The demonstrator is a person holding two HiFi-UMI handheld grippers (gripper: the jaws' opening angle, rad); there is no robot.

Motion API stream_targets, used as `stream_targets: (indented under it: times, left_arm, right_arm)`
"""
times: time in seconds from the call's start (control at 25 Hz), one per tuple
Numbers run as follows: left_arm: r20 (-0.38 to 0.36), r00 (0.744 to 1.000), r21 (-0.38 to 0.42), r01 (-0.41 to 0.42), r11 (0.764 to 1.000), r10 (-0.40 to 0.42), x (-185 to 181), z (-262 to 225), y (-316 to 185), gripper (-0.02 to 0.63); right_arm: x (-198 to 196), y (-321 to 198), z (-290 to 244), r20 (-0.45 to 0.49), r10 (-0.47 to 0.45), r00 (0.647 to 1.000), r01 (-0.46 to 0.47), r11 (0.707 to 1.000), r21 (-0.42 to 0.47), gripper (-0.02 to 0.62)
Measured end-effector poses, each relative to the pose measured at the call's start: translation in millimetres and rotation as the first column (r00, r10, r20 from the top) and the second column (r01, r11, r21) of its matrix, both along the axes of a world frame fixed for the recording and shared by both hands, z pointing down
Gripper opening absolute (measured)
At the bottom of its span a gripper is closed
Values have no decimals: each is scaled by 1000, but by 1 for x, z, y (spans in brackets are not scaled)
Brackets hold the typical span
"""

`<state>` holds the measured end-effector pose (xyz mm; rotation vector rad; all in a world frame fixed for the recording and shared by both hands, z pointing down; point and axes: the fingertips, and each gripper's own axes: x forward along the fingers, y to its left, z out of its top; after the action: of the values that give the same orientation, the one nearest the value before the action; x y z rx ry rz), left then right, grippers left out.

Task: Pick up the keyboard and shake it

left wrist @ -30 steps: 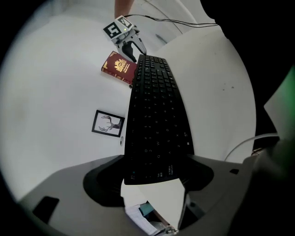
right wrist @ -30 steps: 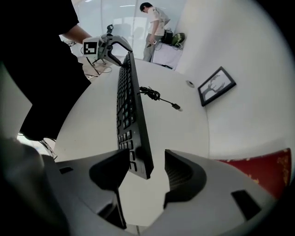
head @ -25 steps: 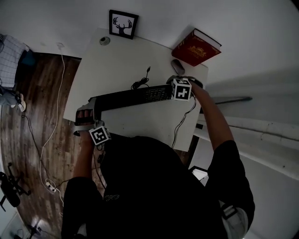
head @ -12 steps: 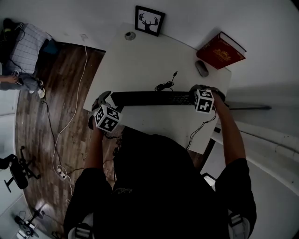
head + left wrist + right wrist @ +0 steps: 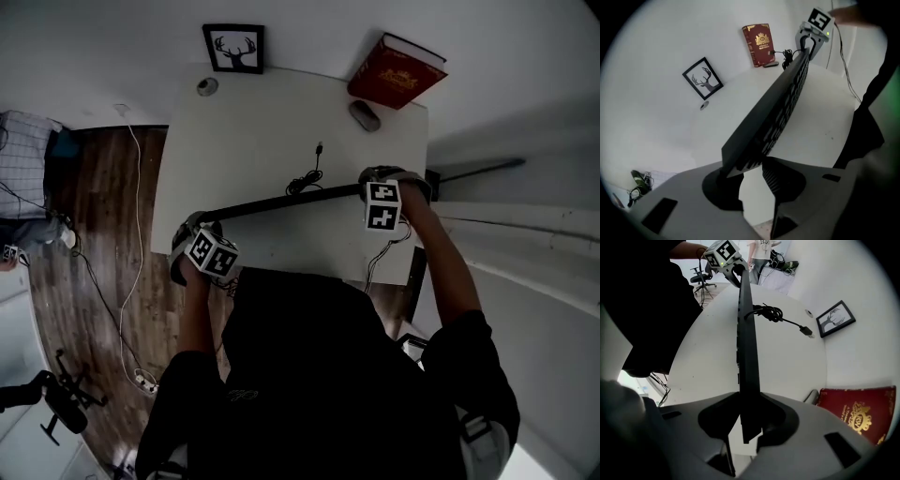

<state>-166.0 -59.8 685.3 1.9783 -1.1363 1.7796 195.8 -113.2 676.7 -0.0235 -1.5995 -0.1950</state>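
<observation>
The keyboard [image 5: 281,201] is hanging on edge just above the table [image 5: 253,131]; the left gripper [image 5: 750,173] is clamping one end, the right gripper [image 5: 747,423] the other; both have just been closing their jaws on it.

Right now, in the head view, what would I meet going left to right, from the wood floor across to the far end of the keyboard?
white floor cable → left gripper → keyboard → right gripper. Both grippers' fingers have just been closing, each with one end of the keyboard between them.
</observation>
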Motion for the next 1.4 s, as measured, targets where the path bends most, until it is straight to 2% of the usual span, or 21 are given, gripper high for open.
stream_targets:
  times: [0.04,0.16,0.32,0.44,0.56,0.68,0.96,1.2,1.28,1.4]
  left_arm:
    - [-12,1000,13,-9,1000,9,3,0,-3,118]
    - [14,999,86,-30,996,29,3,-6,-14,100]
    - [-9,998,178,61,982,-61,2,-26,-30,97]
    - [-14,994,233,108,967,-108,2,-44,-45,98]
    - [-1,992,314,120,942,-126,1,-73,-59,98]
    - [31,993,411,93,907,-115,7,-107,-75,97]
    - [94,995,511,-19,860,-34,41,-168,-101,89]
    - [66,995,571,-101,815,78,73,-191,-121,87]
    - [55,988,588,-151,794,148,90,-195,-138,86]
    - [51,970,599,-219,770,237,107,-202,-161,84]
  right_arm:
    - [5,1,0,-5,13,1000,-13,1000,17,115]
    - [9,4,-2,-12,43,999,-42,996,78,101]
    - [11,-2,-16,1,83,997,-82,981,178,100]
    - [14,-9,-39,-28,105,994,-92,948,303,100]
    - [15,-17,-77,-33,123,992,-95,887,452,100]
    - [20,-21,-122,1,139,990,-114,805,582,100]
    - [49,-8,-211,23,152,988,-118,649,752,101]
    - [69,22,-260,-22,268,963,-138,563,815,104]
    - [73,32,-277,-52,321,946,-131,522,843,103]
    - [67,52,-299,-88,374,923,-118,494,861,103]
